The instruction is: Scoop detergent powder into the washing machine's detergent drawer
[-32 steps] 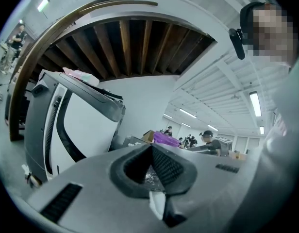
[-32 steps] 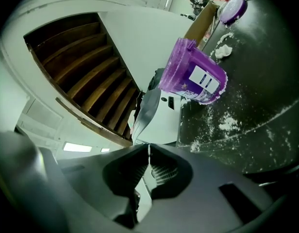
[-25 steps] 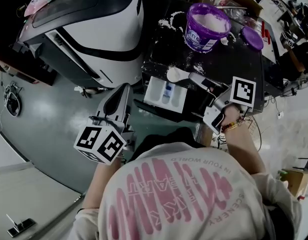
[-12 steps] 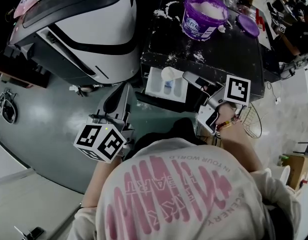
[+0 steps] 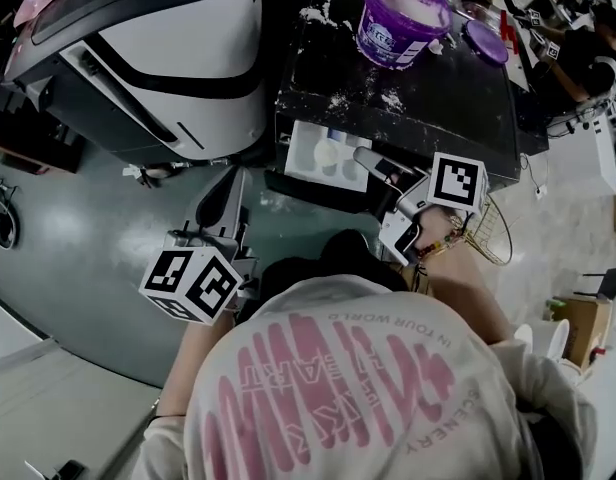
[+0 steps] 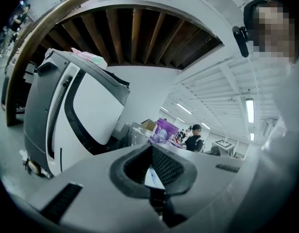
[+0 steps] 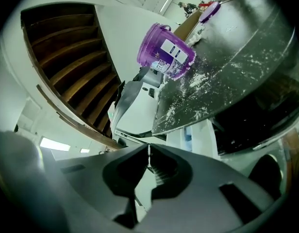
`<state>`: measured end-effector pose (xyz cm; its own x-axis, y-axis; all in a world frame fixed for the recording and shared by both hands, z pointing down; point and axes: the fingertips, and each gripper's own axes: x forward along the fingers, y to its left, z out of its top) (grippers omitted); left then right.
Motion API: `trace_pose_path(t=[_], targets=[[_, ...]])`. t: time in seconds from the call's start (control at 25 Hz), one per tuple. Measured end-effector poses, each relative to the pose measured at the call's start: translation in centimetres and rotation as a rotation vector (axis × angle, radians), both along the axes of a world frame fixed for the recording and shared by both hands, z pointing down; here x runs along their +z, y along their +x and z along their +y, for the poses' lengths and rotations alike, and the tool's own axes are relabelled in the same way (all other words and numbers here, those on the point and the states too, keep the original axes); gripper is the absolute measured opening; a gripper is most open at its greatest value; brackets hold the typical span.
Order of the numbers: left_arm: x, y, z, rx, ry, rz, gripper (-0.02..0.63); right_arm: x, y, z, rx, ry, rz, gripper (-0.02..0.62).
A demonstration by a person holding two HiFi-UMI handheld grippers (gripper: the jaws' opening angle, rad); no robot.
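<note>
Over open detergent drawer (image 5: 294,164), white scoop (image 5: 329,154) hovers, handle clenched in right gripper (image 5: 362,157) jaws. Left gripper (image 5: 231,183) hangs lower left of drawer, well apart from it, jaws pressed together on nothing. Purple detergent tub (image 5: 398,20) stands uncovered on powder-strewn black machine top (image 5: 438,103), purple lid (image 5: 485,41) lying just beside.
</note>
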<state>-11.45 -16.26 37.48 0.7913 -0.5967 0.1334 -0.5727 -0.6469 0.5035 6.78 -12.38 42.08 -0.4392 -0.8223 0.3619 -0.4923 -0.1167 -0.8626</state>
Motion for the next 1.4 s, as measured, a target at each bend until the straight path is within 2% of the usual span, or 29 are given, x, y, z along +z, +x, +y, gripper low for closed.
trace_pose_path(t=[0.2, 0.48, 0.84, 1.16, 1.4], targets=[[0.7, -0.9, 0.4, -0.021, -0.025, 0.002, 0.002, 1.2, 0.1, -0.7, 0.0, -0.024, 0.053, 0.006], [0.6, -2.2, -0.5, -0.082, -0.035, 0.011, 0.002, 1.8, -0.4, -2.2, -0.056, -0.043, 0.106, 0.006], [1.0, -2.7, -1.2, -0.185, -0.071, 0.022, 0.002, 3.1, -1.0, -4.1, -0.18, -0.089, 0.151, 0.006], [1.2, -2.9, -0.6, -0.266, -0.091, 0.034, 0.002, 3.8, -1.8, -5.1, -0.313, -0.093, 0.277, 0.006], [1.3, -3.7, 0.3, -0.335, -0.097, 0.042, 0.002, 4.8, -2.2, -5.3, -0.44, -0.081, 0.44, 0.006]])
